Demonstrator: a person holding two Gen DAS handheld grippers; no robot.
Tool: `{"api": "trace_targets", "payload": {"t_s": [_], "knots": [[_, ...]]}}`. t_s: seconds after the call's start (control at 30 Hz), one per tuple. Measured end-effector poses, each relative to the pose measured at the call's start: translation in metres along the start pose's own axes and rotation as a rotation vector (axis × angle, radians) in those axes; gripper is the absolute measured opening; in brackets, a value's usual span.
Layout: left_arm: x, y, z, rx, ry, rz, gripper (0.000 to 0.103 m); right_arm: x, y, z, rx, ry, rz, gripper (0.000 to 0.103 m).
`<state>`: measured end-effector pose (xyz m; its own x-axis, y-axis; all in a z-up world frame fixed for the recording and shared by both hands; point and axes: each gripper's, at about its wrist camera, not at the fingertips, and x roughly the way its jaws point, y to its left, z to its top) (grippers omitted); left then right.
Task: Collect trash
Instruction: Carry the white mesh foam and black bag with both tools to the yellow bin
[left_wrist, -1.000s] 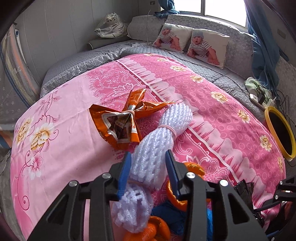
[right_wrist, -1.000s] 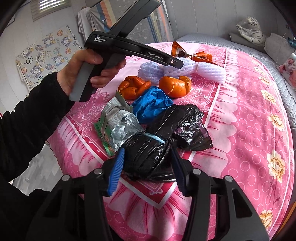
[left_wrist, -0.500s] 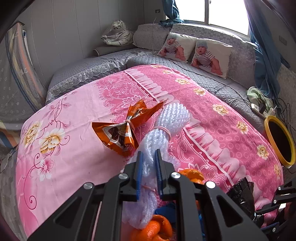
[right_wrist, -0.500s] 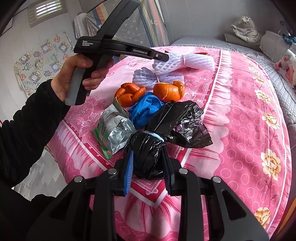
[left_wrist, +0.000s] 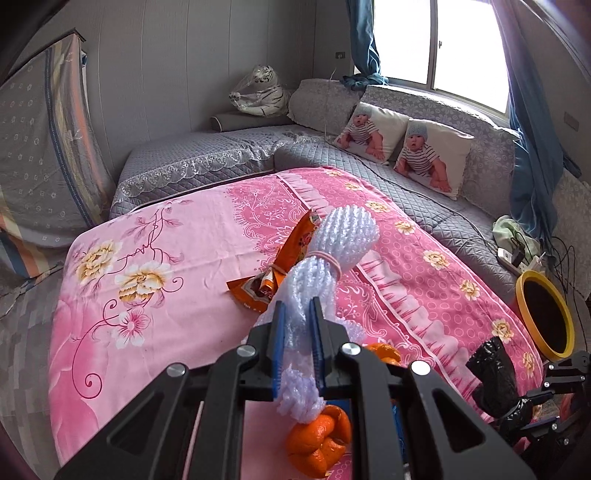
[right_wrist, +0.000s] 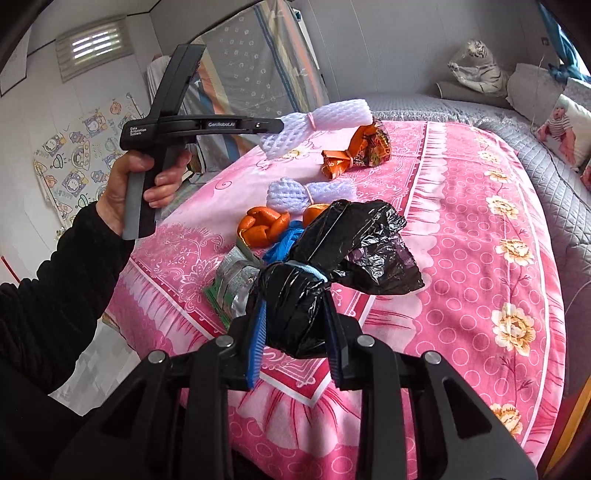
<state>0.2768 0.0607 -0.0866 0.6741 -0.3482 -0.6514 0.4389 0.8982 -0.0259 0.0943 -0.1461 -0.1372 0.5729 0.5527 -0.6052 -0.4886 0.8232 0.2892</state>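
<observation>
My left gripper (left_wrist: 297, 314) is shut on a white foam fruit net (left_wrist: 332, 251) tied with a rubber band, held up off the pink bedspread (left_wrist: 184, 240). In the right wrist view a hand holds that gripper (right_wrist: 279, 126) high, with the net (right_wrist: 325, 118) at its tip. My right gripper (right_wrist: 295, 314) is shut on the knotted end of a black plastic bag (right_wrist: 354, 240), raised above the bed. On the spread lie an orange snack wrapper (right_wrist: 354, 151), a second foam net (right_wrist: 310, 192), orange peels (right_wrist: 262, 225), a blue glove (right_wrist: 284, 240) and a silver-green wrapper (right_wrist: 232, 280).
A yellow-rimmed bin (left_wrist: 543, 314) stands on the floor past the bed's right side, near cables and a power strip (left_wrist: 513, 258). Grey quilted seating (left_wrist: 221, 158) with picture pillows (left_wrist: 432, 155) and a toy tiger (left_wrist: 262, 92) runs behind the bed.
Both grippers shut, the left on the foam net and the right on the black bag. Each has since lifted its piece off the bedspread.
</observation>
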Motion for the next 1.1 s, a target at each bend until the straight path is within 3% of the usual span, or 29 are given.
{"api": "trace_targets", "payload": {"t_s": [0.47, 0.7, 1.1], "knots": [[-0.052, 0.000, -0.014, -0.080, -0.081, 0.028, 0.012, -0.045, -0.011, 0.006, 0.048, -0.116, -0.033, 0.027], [-0.066, -0.030, -0.017, -0.073, -0.109, 0.009, 0.012, -0.067, -0.017, 0.006, 0.075, -0.171, -0.052, 0.027], [-0.067, -0.096, -0.012, -0.010, -0.129, -0.090, 0.012, -0.112, -0.033, 0.002, 0.106, -0.280, -0.128, 0.027]]}}
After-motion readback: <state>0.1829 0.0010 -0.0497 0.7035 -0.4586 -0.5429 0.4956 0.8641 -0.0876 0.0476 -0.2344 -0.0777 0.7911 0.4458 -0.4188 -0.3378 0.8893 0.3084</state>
